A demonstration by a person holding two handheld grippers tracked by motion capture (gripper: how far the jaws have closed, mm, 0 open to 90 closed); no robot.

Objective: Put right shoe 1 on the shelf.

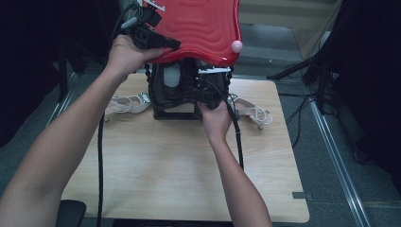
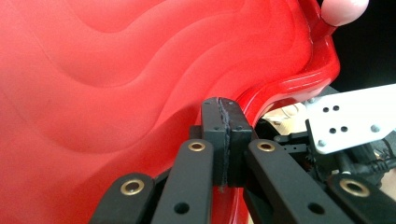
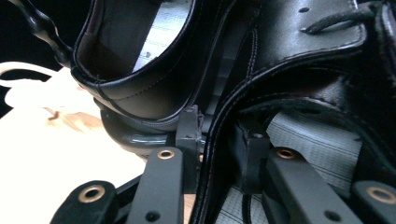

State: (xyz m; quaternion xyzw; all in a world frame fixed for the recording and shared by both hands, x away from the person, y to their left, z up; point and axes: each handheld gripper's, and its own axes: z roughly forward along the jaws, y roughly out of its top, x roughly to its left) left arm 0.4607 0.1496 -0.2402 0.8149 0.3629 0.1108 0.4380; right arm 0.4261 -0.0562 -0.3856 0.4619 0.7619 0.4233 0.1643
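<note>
Left gripper (image 2: 223,140) fingers clamped on red tray (image 1: 198,28) rim; right gripper (image 3: 219,144) fingers apart astride black shoe (image 3: 243,84) edge.

My tray (image 1: 203,28) is glossy red with a raised wavy ripple pattern across its surface; a pale pink ball (image 1: 236,46) sits at its rim. My left gripper (image 2: 226,140) has matte black jaws with brass-coloured rivets. My right gripper (image 3: 219,158) is black likewise, brass rivets again. The shoes (image 3: 154,79) are black leather with tone-on-tone stitching and a grey lining. The sandals (image 1: 253,112) are pale cream. The table (image 1: 179,170) is light wood grain. The cables (image 1: 100,161) are black.
</note>
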